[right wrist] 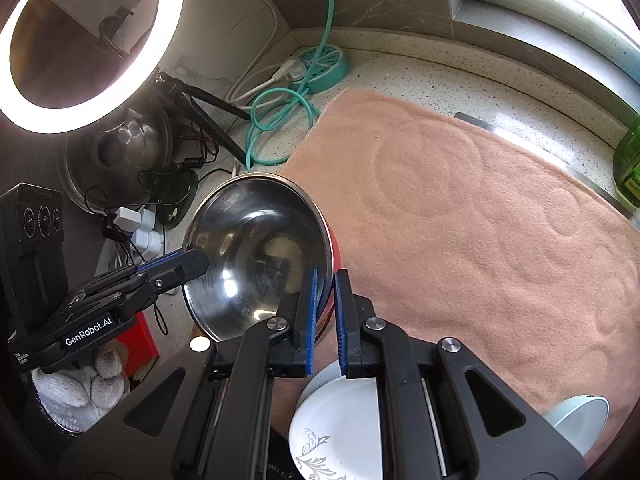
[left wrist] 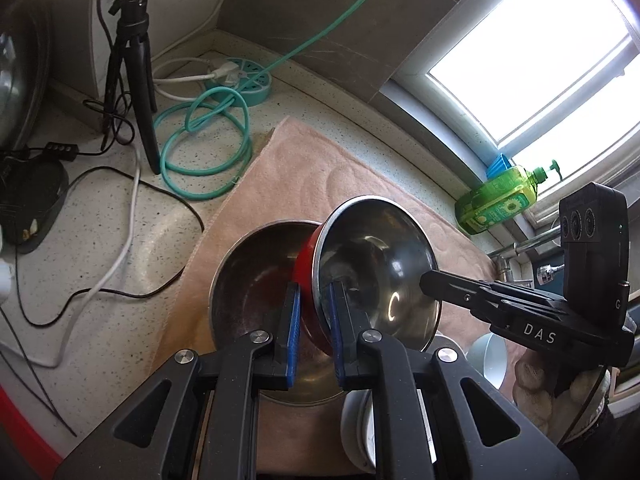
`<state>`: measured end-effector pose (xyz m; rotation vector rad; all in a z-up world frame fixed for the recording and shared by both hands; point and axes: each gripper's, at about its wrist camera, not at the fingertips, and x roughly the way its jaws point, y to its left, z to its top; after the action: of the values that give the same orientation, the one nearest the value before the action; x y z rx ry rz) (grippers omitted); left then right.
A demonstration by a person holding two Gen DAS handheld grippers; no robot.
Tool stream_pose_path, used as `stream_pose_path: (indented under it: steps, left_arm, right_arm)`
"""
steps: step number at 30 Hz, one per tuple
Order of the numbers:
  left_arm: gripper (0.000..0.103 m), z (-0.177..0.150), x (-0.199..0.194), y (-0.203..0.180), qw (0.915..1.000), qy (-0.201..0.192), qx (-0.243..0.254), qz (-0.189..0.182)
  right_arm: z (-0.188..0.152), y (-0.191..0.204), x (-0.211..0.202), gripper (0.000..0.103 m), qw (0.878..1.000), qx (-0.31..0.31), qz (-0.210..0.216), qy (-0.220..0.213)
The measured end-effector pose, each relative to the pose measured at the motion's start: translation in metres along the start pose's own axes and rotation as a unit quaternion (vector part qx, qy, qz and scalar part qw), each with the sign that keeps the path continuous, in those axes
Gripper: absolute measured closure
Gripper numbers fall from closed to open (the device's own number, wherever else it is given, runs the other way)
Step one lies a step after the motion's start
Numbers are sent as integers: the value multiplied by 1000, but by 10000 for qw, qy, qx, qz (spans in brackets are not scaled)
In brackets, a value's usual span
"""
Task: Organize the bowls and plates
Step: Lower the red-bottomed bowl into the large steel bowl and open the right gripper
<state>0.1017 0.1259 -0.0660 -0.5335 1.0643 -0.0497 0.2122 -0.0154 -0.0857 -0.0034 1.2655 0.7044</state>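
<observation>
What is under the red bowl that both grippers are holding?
Under the tilted red bowl sits a second steel bowl on the pink towel. The red bowl and the fingers cover part of its inside.

A speckled desk (left wrist: 120,264) carries a pink towel (right wrist: 460,216) spread flat. Near the corner, a coiled teal cable (left wrist: 206,140) lies beside a round teal power strip (right wrist: 322,68). A black tripod (left wrist: 128,80) stands near it under a lit ring light (right wrist: 92,40). A green dish-soap bottle (left wrist: 500,200) rests by the window (left wrist: 532,60).
</observation>
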Motion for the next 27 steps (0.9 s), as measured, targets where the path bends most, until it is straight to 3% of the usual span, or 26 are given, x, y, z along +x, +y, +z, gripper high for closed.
stream_pose_path:
  steps: [11, 27]
  left_arm:
    - [91, -18, 20, 28, 9988, 397, -95, 275]
    - [91, -14, 35, 29, 9968, 594, 90, 531]
  right_arm:
    - [-6, 19, 41, 95, 9984, -347, -286, 348]
    - [-5, 21, 59, 92, 9961, -463, -596, 459]
